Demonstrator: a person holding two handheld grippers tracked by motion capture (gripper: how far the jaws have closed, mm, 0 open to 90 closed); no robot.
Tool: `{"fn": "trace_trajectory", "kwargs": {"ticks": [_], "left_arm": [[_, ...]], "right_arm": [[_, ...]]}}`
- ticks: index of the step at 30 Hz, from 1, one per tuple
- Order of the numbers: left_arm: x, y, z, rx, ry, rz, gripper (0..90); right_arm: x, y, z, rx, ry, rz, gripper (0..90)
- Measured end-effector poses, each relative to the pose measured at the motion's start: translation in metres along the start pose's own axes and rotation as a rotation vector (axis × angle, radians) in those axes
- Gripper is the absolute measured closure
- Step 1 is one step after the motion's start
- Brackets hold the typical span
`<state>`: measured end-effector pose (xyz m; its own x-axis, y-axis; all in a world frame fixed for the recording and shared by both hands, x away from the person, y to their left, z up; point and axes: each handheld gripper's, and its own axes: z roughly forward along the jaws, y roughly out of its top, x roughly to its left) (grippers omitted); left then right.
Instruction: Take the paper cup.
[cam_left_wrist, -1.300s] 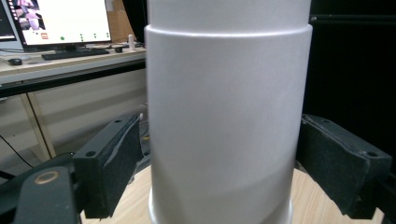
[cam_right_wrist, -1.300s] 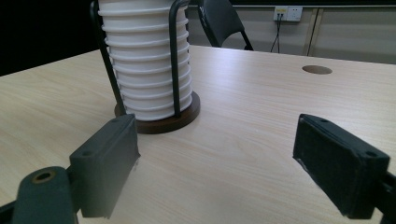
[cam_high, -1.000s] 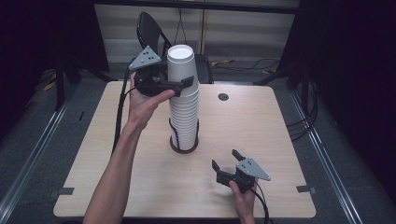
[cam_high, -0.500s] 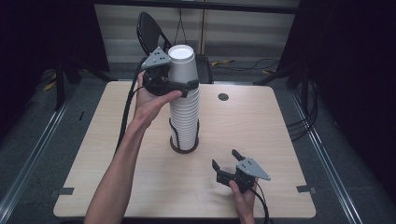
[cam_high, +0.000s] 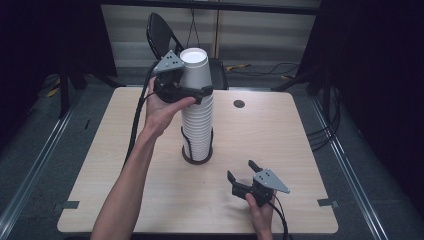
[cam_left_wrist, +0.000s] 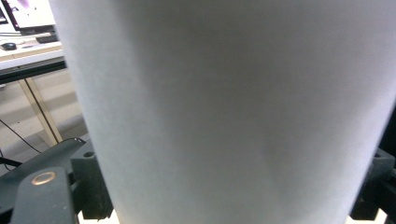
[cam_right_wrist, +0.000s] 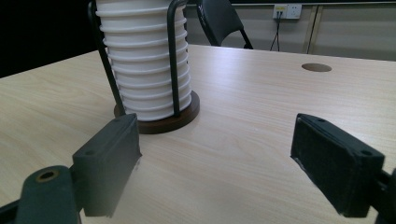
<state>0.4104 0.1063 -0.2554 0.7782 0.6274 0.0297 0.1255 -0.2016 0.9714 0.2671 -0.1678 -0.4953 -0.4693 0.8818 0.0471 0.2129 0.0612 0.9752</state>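
Light wooden desk (cam_high: 125, 165) with rounded corners, standing on grey floor between dark curtained walls at 9 and 3 o'clock. Black folding chair (cam_high: 159, 30) beyond the far edge at 12 o'clock, loose cables on the floor near it. Small round cable hole (cam_high: 239, 104) in the desktop toward 1 o'clock.

At the desk's centre, tall stack of white paper cups (cam_high: 197, 132) seated in a black wire holder (cam_right_wrist: 173, 56) on a dark round base (cam_high: 184, 156). Top cup (cam_high: 194, 70) lifted partway out of the stack, tilted slightly, rim uppermost.

Left tool (cam_high: 197, 91) held high at the stack's 10 o'clock, jaws pinching the top cup near its lower part, just been closing further on it; cup wall pressed close between the jaws in the left gripper view (cam_left_wrist: 224, 112).

Right tool (cam_high: 242, 170) resting low on the desk toward 5 o'clock of the stack, well apart from it, jaws spread wide with bare desktop between them, pointed toward the holder in the right gripper view. Nothing between that tool and the stack.
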Motion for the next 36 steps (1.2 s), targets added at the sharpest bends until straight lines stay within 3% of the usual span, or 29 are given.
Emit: {"fn": "trace_trajectory", "kwargs": {"ticks": [6,9,17,19,36], "left_arm": [[0.000,0.007,-0.007,-0.052,0.017,-0.004,14.5],[-0.003,0.009,-0.007,-0.047,0.014,0.008,14.7],[0.000,0.007,-0.003,-0.044,-0.003,-0.010,15.1],[0.001,0.008,-0.005,-0.052,0.009,-0.011,15.0],[0.002,0.023,-0.019,-0.180,0.040,-0.019,15.1]], "right_arm": [[0.000,0.000,0.000,0.000,-0.001,0.002,15.1],[-0.001,0.000,0.000,0.000,-0.001,0.008,15.1],[-0.001,0.000,0.000,0.000,0.002,0.008,15.3],[-0.001,0.000,0.000,0.001,0.002,0.008,15.3],[-0.001,0.000,0.000,0.004,0.002,0.012,15.3]]}}
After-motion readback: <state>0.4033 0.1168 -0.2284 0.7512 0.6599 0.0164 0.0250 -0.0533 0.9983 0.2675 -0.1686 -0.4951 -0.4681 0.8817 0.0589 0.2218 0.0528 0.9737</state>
